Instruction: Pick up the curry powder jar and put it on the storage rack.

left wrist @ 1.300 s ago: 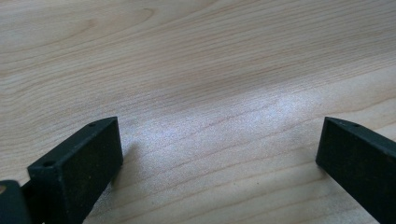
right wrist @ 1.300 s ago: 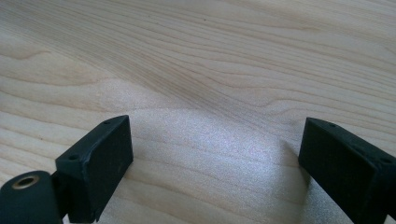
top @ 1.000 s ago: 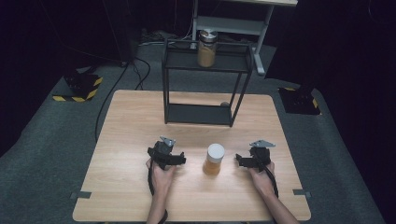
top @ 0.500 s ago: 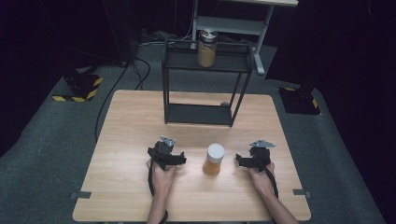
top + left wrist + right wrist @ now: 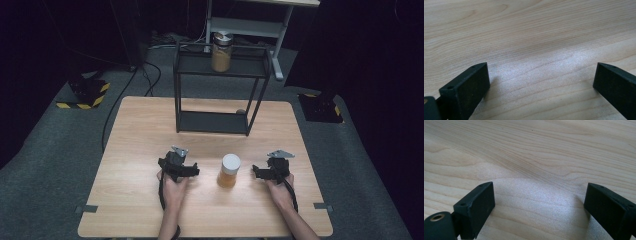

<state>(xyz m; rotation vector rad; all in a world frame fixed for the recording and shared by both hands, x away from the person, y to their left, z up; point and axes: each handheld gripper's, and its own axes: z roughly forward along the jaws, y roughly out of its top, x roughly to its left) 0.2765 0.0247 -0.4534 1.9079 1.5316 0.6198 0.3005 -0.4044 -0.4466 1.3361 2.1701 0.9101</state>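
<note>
No change from a second ago: left tool [image 5: 178, 167] and right tool [image 5: 272, 170], jaws spread and empty, flank white-lidded jar [image 5: 229, 171] on table [image 5: 135, 150]; nothing begun.

A jar [image 5: 229, 171] stands on the table [image 5: 135, 150] between the left gripper [image 5: 178, 163] and the right gripper [image 5: 272, 167].

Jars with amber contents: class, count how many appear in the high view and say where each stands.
2. One white-lidded jar stands on the wooden table between the two grippers; one silver-lidded jar stands on the black metal shelf's top tier. None seems hidden.
</note>
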